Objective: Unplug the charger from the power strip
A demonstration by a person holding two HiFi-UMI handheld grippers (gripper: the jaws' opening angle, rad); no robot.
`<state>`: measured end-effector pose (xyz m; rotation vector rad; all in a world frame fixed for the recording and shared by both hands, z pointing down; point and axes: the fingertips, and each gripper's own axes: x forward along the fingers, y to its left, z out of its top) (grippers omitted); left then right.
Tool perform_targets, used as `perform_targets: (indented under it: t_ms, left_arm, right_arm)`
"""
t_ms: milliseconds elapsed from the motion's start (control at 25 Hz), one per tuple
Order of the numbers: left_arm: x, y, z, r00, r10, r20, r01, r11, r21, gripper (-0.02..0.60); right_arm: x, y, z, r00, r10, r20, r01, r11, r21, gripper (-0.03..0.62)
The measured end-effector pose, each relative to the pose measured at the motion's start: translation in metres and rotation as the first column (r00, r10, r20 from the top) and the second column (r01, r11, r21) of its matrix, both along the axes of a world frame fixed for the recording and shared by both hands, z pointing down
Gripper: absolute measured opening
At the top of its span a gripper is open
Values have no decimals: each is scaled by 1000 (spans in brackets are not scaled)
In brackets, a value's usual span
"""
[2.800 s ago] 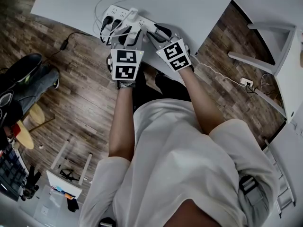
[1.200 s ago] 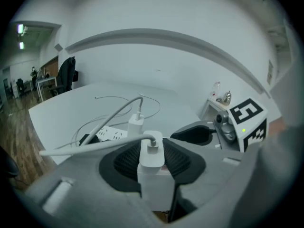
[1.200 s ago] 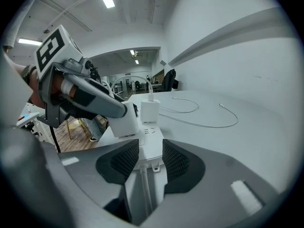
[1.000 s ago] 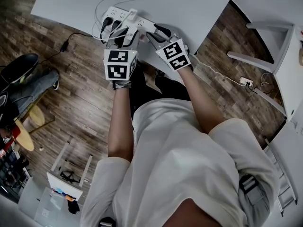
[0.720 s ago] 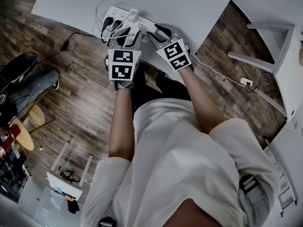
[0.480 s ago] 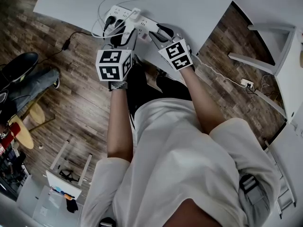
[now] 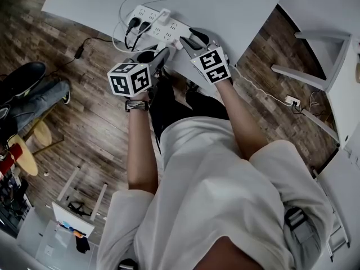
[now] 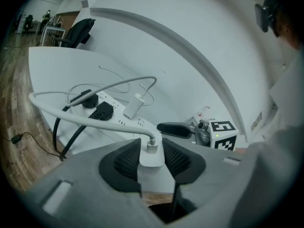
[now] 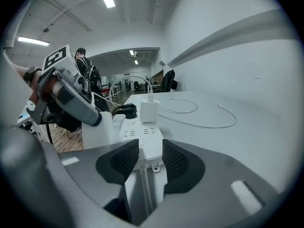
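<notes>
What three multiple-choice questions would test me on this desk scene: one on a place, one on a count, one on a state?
1. One white cube-shaped charger is off the long white plastic power strip. Where is it?
A resting on top of the strip; B between the left gripper's jaws; C tucked under the strip.

2. How many black plugs sit in the strip?
A none; B five; C two.

3. What are the right gripper's jaws doing?
A closed on the strip's cord end; B standing wide open; C closed on a black plug.

Answers:
1 B, the left gripper view shows it clamped there, clear of the strip.
2 C, two sit side by side at the strip's far end.
3 A, the right gripper view shows the jaws pinching the strip's sides.
</notes>
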<state>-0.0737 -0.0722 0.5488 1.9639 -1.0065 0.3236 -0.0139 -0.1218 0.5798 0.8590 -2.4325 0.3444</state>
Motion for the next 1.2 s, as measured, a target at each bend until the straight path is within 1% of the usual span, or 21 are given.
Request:
perform_targets:
  t_ms: [200, 400, 520, 640, 720, 800, 840, 1000, 1080, 1200]
  left_arm:
    - [4, 3, 14, 1000, -1, 5, 1, 1000, -28, 143]
    - [4, -5, 14, 1000, 1, 6, -1, 1000, -1, 146]
    - [-1, -8, 17, 999, 4, 42, -4, 1000, 8, 151]
    - [-6, -9, 26, 996, 13, 88, -14, 1000, 6, 186]
    - [-7, -8, 32, 993, 36, 112, -37, 999, 4, 217]
    - [-8, -7, 37, 986, 78, 146, -79, 997, 2, 275]
    - [-8, -6, 40, 981, 97, 166, -98, 995, 1, 295]
    - [-13, -4, 46, 962, 148, 229, -152, 988, -1, 392]
    - [-17, -2, 48, 957, 158, 245, -162, 987, -4, 404]
    - [-27, 1, 51, 955, 150, 256, -151, 988, -18, 413]
  right_arm:
    - [0, 0, 1, 1000, 8, 4, -8, 1000, 12, 158]
    - [1, -1, 1, 1000, 14, -1, -14, 1000, 3, 158]
    - [0, -1, -1, 1000, 22, 6, -22, 1000, -8, 158]
    - [2, -3, 0, 998, 54, 21, -53, 998, -36, 135]
    - [4, -2, -2, 997, 70, 37, -68, 996, -53, 135]
    - [4, -3, -6, 996, 78, 51, -75, 996, -56, 135]
    - [4, -3, -9, 995, 80, 55, -77, 996, -56, 135]
    - [0, -3, -16, 996, 77, 54, -74, 996, -53, 135]
    - [-1, -3, -20, 995, 77, 56, -74, 996, -54, 135]
    - [-1, -6, -26, 996, 75, 54, -72, 996, -51, 135]
